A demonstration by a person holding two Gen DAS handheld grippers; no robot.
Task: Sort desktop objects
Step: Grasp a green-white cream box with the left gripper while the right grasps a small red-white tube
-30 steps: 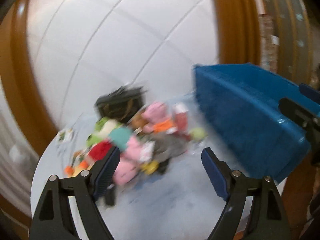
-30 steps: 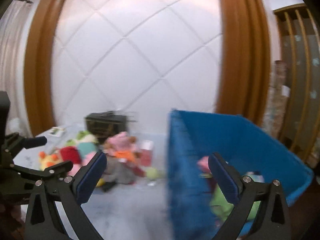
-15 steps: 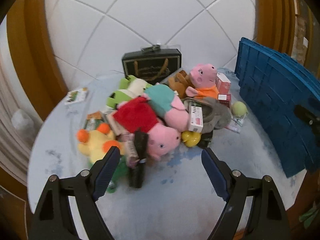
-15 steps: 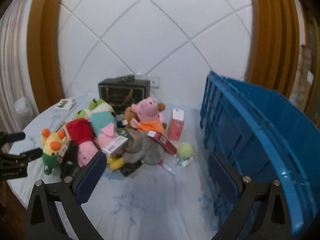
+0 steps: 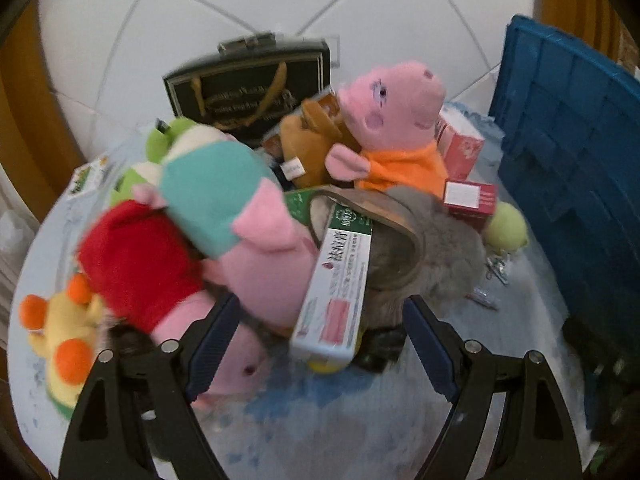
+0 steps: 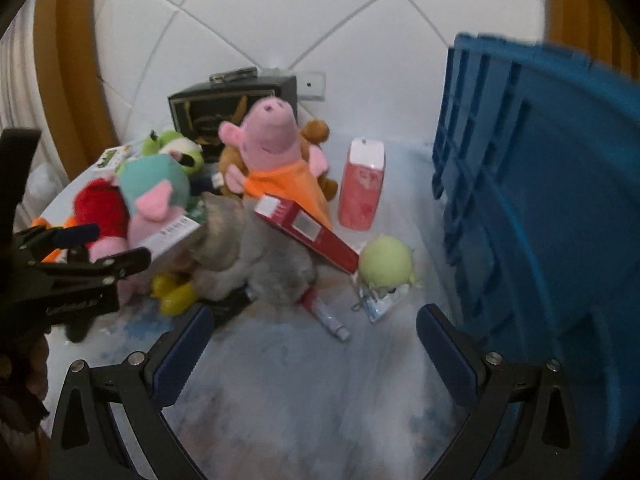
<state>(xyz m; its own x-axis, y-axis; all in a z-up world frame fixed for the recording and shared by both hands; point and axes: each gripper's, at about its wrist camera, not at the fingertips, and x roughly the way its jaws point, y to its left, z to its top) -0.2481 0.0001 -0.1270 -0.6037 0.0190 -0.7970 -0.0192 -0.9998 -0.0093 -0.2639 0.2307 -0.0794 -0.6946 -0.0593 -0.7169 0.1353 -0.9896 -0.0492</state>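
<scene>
While the toothpaste box (image 5: 336, 292) leans on the grey slipper (image 5: 420, 248) at the front of the toy pile on the counter (image 5: 320, 432), your left gripper (image 5: 316, 344) has its jaws wide around that box's near end, gripping nothing. Your right gripper (image 6: 312, 348), jaws also wide and empty, hangs over bare counter between the pile and the blue crate (image 6: 540, 200), near the green ball (image 6: 386, 262).

Bare tabletop (image 6: 288, 368) lay open in front of the right gripper (image 6: 310, 334), hemmed on its right by the blue crate (image 6: 540, 208) wall, while the left gripper (image 5: 320, 334) faced a crowded toy heap, a toothpaste box (image 5: 336, 292) and pink plush pig (image 5: 240, 364) between its spread fingers.
</scene>
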